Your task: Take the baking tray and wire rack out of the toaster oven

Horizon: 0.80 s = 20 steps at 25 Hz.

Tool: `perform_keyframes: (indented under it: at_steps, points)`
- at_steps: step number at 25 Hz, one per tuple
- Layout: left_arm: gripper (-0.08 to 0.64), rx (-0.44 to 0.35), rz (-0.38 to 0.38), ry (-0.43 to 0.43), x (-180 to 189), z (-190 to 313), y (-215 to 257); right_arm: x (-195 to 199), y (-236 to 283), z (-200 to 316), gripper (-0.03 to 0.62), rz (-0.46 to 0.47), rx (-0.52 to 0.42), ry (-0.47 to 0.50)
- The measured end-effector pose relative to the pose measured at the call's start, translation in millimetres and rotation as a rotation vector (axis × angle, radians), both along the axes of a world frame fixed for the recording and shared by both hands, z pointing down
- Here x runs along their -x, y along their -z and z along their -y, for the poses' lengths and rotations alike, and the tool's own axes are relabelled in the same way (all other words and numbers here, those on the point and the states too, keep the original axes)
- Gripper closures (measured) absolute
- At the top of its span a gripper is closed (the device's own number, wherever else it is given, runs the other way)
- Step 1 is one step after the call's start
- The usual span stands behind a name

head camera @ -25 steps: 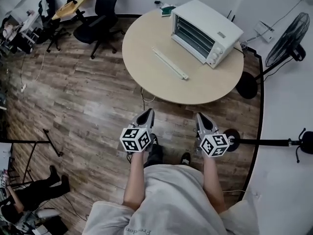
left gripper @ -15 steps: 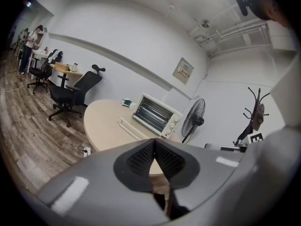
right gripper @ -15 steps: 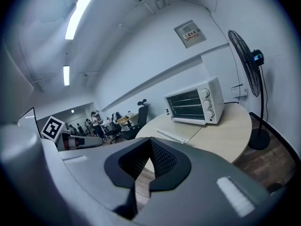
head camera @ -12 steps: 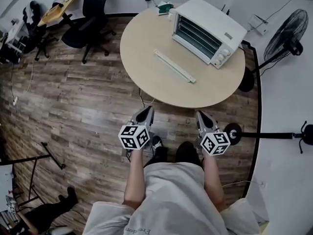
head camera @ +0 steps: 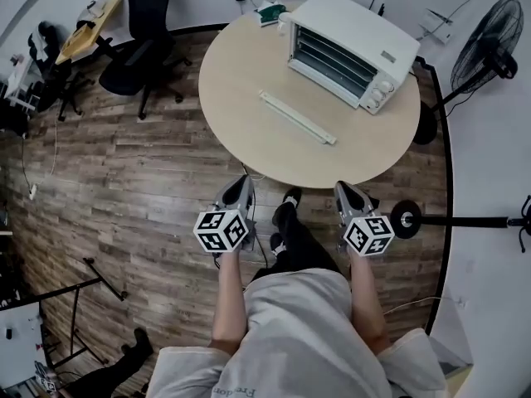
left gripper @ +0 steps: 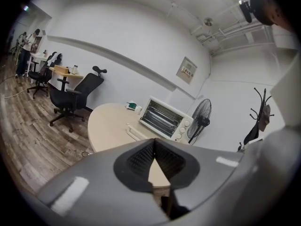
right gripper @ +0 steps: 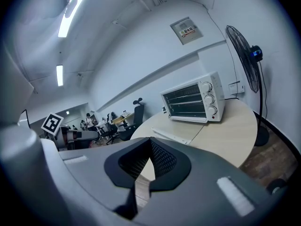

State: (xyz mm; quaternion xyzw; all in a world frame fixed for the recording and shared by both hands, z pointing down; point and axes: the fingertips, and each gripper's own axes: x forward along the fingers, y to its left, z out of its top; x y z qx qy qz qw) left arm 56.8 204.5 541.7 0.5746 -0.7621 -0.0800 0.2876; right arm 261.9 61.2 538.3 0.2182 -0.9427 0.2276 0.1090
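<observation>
A wood-plank floor (head camera: 124, 181) fills most of the head view. On it stands a round, pale worktop (head camera: 241, 81), set against the curved dark edging at the far right of the room. The person (head camera: 299, 330) stands on the floor just short of the worktop's near edge, in a light shirt and dark trousers, with one foot forward toward the worktop.

A black pedestal fan (head camera: 485, 44) stands on the floor to the right of the worktop, and a black office chair (head camera: 145, 48) to its left.

The white toaster oven (head camera: 348, 31) sits on the far right part of the worktop, with its front turned toward the worktop's middle and its knobs at the end nearest the fan. Horizontal bars of the wire rack (head camera: 332, 56) show in its front opening, so the rack is inside the oven. The baking tray cannot be told apart from it.

The left claw (head camera: 239, 186) and the right claw (head camera: 348, 191) are held side by side over the floor, both aimed at the worktop and well apart from the oven. Each has its jaws pressed together with nothing between them.

A long white bar (head camera: 297, 117) lies flat near the worktop's middle, just in front of the oven. A small green item (head camera: 270, 11) rests at the far edge, beside the oven's left end.
</observation>
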Motion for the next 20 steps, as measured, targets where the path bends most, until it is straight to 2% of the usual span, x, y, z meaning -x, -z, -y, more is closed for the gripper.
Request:
perform_keyframes:
  at_steps: [13, 20]
  points:
    - [0.505, 0.058, -0.007, -0.139, 73.4, 126.5, -9.9, 87.4, -13.8, 102.3, 0.597, 0.020, 0.064, -0.095]
    - [0.505, 0.090, -0.003, -0.190, 106.4, 191.4, -3.4, 124.5, -10.4, 158.5, 0.597, 0.063, 0.094, -0.137]
